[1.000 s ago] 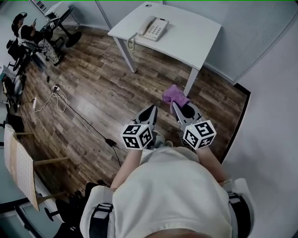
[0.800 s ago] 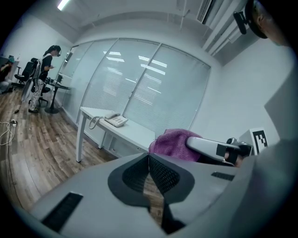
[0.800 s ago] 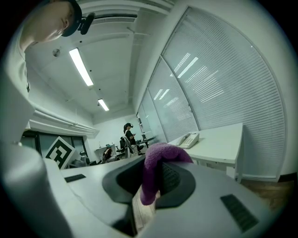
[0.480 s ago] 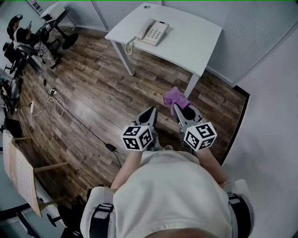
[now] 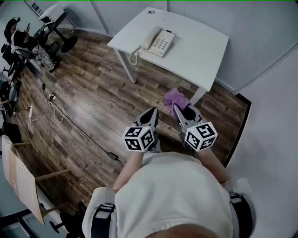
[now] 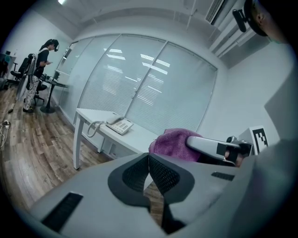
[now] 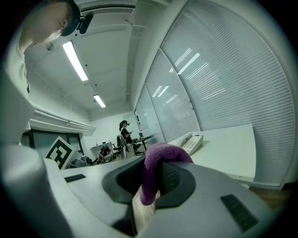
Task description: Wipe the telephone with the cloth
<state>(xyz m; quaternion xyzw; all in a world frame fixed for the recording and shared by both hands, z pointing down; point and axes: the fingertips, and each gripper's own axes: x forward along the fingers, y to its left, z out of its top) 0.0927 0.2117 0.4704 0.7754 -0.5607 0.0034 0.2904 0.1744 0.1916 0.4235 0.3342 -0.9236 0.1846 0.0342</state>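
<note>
I hold the left tool (image 5: 152, 111) over the wood floor (image 5: 93, 97), short of the tabletop (image 5: 200, 51), its jaws pressed together with nothing between them. The right tool (image 5: 176, 108), just beside it, pinches the purple cloth (image 5: 175, 97) at its tips. The telephone (image 5: 159, 42) sits near the tabletop's left end, its coiled cord (image 5: 134, 55) hanging over the near edge by the left corner.

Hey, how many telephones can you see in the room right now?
1. The telephone sits on the white table, near its left end in the head view, coiled cord hanging over the edge. The cluttered desks far left could hide another.
</note>
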